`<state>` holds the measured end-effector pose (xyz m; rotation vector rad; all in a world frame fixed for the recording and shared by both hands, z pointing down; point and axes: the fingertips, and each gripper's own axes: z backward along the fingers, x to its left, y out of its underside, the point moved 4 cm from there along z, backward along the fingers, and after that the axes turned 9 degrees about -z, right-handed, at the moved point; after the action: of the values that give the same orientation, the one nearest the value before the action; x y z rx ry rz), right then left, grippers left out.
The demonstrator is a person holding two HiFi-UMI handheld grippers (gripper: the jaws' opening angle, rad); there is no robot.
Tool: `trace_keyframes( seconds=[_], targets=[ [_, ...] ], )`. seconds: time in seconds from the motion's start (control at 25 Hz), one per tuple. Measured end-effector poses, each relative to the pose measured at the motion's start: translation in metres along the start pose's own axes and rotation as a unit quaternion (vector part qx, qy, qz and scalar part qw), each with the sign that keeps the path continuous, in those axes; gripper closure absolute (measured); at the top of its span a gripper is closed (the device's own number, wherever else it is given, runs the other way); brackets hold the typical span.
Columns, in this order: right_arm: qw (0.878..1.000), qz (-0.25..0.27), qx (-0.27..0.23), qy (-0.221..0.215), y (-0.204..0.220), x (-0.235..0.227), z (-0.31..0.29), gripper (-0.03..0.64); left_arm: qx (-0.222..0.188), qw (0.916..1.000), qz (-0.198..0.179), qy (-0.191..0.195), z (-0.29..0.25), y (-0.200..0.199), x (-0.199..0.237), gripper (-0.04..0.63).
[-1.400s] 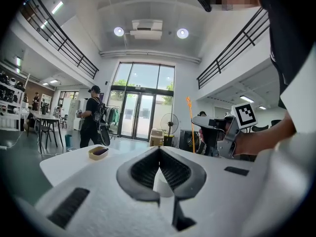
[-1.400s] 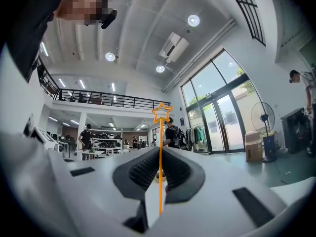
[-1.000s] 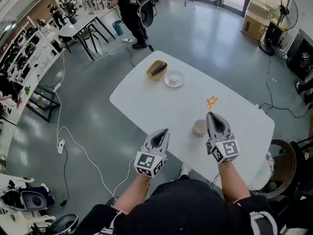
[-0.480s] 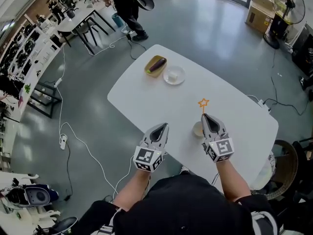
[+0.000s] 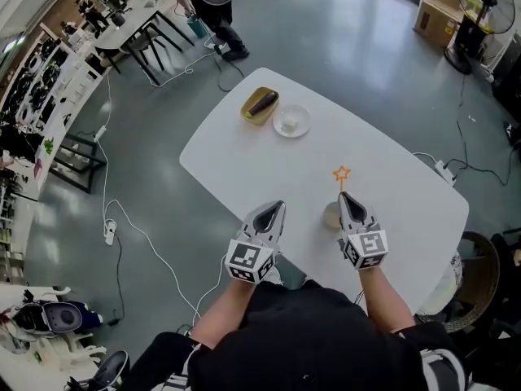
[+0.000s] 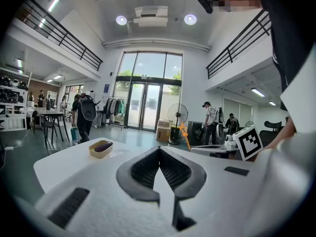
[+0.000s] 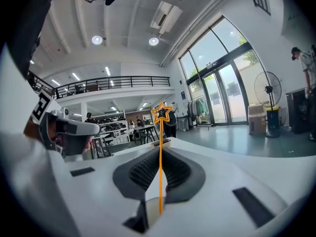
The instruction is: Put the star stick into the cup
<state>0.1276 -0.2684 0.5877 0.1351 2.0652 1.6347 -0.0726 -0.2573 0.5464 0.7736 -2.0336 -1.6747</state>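
One star stick (image 5: 341,173) clamped in right tongs (image 5: 350,200); one cup (image 5: 330,215) near surface (image 5: 244,153) edge. Left tongs (image 5: 273,210) closed, empty.

A black top (image 5: 309,340) is worn. The light-grey left tool (image 5: 274,208) and right tool (image 5: 345,196) are each fitted with a black-and-white marker cube (image 5: 248,261).

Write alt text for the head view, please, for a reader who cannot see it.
The right gripper holds an orange star stick beside a cup on a white table. The left gripper hovers shut and empty nearby; a yellow dish and a white saucer sit at the far end.
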Motion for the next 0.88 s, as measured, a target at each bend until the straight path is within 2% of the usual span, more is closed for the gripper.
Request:
trace_keyframes(
  seconds=[0.52, 0.88],
  targets=[
    [0.997, 0.021, 0.07, 0.033, 0.03, 0.006, -0.015, 0.595, 0.006, 0.9999, 0.011, 0.009, 0.004, 0.014, 0.041, 0.583],
    [0.987, 0.043, 0.151, 0.029, 0.043, 0.008, -0.02, 0.597, 0.006, 0.9997, 0.021, 0.002, 0.011, 0.018, 0.051, 0.583]
  ],
)
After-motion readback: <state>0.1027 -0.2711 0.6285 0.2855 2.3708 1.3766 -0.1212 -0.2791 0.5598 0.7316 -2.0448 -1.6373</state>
